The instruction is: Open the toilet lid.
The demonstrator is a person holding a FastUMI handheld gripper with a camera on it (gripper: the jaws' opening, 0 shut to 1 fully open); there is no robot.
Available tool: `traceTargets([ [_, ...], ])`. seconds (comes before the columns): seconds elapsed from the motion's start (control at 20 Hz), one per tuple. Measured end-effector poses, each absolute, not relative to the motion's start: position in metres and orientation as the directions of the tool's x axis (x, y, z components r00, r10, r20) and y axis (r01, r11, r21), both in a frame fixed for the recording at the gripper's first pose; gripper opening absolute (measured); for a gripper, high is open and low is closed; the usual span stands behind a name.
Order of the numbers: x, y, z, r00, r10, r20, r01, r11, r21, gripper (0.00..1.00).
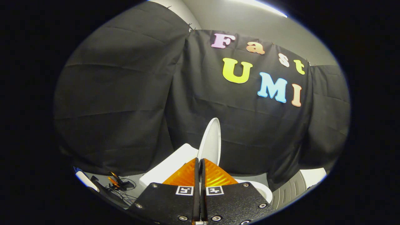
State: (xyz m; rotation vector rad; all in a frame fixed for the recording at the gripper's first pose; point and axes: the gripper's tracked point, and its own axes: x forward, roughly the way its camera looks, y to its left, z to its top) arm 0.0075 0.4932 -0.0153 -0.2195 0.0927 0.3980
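Where hand-held gripper (199,162) closes, toilet lid (211,142) base hidden.

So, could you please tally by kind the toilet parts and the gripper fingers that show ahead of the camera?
Raised white oval toilet lid, standing upright just beyond the fingertips: 1
White boxy toilet tank, beside the lid: 1
White toilet bowl rim: 1
Gripper fingers, closed together on nothing: 2
Total: 5
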Motion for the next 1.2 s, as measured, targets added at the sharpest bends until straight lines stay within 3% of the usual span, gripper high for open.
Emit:
traceTargets([
  [0.3,0.007,0.493,-0.016,0.902,0.409,-0.136,-0.422,0.903,-0.082,0.03],
  [0.5,0.006,0.504,-0.018,0.851,0.501,-0.160,-0.503,0.864,0.029,0.08],
  [0.6,-0.001,0.503,-0.002,0.826,0.553,-0.108,-0.541,0.832,0.120,0.18],
  [0.85,0.005,0.447,0.061,0.845,0.529,0.078,-0.532,0.818,0.218,0.95],
  [1.0,0.024,0.400,0.083,0.868,0.467,0.166,-0.496,0.827,0.265,0.95],
  [1.2,0.066,0.336,0.084,0.905,0.383,0.186,-0.425,0.830,0.361,0.95],
])
